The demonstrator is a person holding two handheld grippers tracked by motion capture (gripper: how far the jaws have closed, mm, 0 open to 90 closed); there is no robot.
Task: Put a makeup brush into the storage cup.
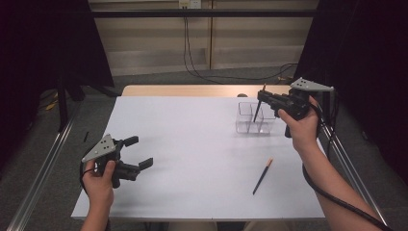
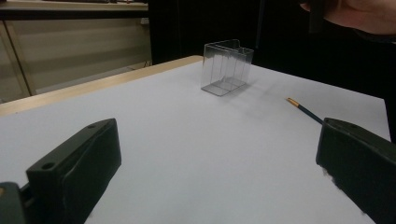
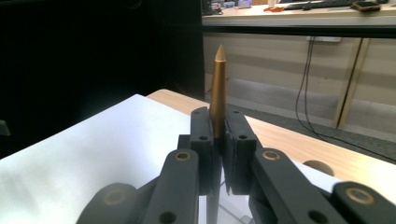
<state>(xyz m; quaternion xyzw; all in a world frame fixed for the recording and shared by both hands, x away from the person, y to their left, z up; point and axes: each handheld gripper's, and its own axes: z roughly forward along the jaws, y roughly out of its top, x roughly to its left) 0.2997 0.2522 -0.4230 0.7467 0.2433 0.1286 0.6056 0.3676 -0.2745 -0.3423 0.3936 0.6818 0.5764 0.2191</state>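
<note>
Step in hand, as I judge it: putting the pencil (image 1: 258,107) I hold into the clear divided box (image 1: 255,119), which stands toward the far right of the white table (image 1: 192,159). My right gripper (image 1: 264,97) has its jaws pressed together on the pencil's upper part; in the right gripper view the gold tapered end (image 3: 217,88) stands straight up above the pads, so the grip looks square. The dark shaft hangs down, slightly slanted, with its lower end over or just inside the box's middle compartment; I cannot tell whether it has passed the rim. To do this well I should bring the shaft upright, lower it clear of the thin partitions, and part the jaws only once the tip is well inside, since a push on a wall could tip so light a box. My right hand sits level, just beside the box on its right. A second pencil (image 1: 262,176) lies flat, nearer to me than the box. My left gripper (image 1: 137,152) waits well left of the box, jaws wide apart, holding nothing.
</note>
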